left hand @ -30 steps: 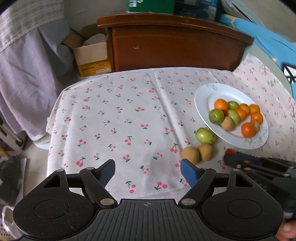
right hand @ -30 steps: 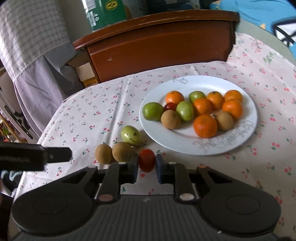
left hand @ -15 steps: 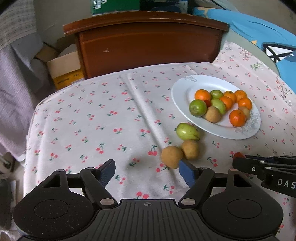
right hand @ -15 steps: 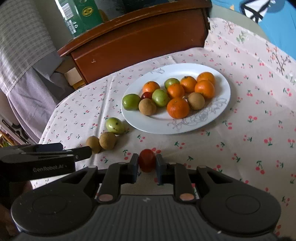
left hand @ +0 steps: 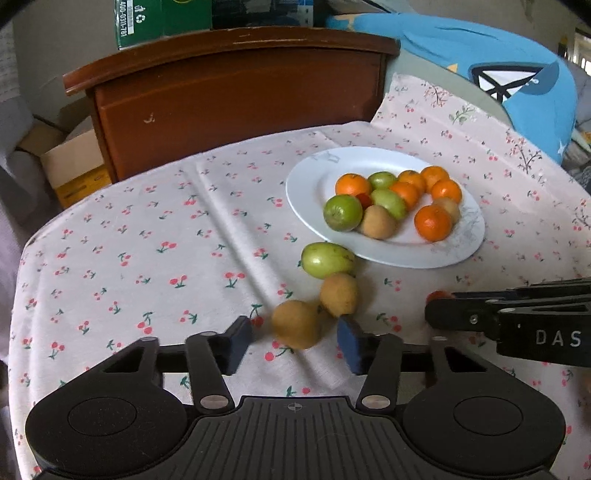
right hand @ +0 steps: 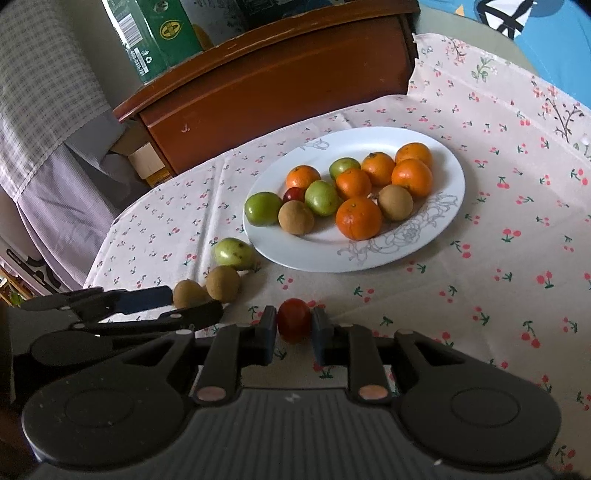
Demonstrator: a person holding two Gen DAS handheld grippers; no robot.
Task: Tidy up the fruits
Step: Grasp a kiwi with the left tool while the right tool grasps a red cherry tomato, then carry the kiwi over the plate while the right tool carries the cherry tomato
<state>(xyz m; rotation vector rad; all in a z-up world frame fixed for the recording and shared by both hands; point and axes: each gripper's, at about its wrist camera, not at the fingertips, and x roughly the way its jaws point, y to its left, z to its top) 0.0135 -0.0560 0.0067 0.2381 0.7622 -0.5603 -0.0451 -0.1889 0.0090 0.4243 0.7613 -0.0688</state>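
A white plate [left hand: 317, 177] [right hand: 443, 221] holds several oranges, green fruits and brown fruits. Beside it on the cloth lie a green fruit [left hand: 327, 259] [right hand: 233, 253] and two brown fruits [left hand: 338, 294] [left hand: 296, 324], also in the right wrist view [right hand: 222, 283] [right hand: 189, 293]. My left gripper [left hand: 293, 345] is open, its fingers on either side of the nearer brown fruit. My right gripper [right hand: 293, 328] is shut on a small red fruit [right hand: 294, 320], held just above the cloth in front of the plate; it shows in the left wrist view [left hand: 437, 296].
The table has a cherry-print cloth [left hand: 166, 240]. A brown wooden headboard [left hand: 236, 96] stands behind it with a green box [right hand: 155, 33] on top. A blue cushion [left hand: 498, 81] lies at the far right. A cardboard box [left hand: 70, 162] is at the left.
My left gripper has moved forward and right, so the nearer brown fruit now lies between its open fingers. My right gripper, still holding the red fruit, has shifted slightly.
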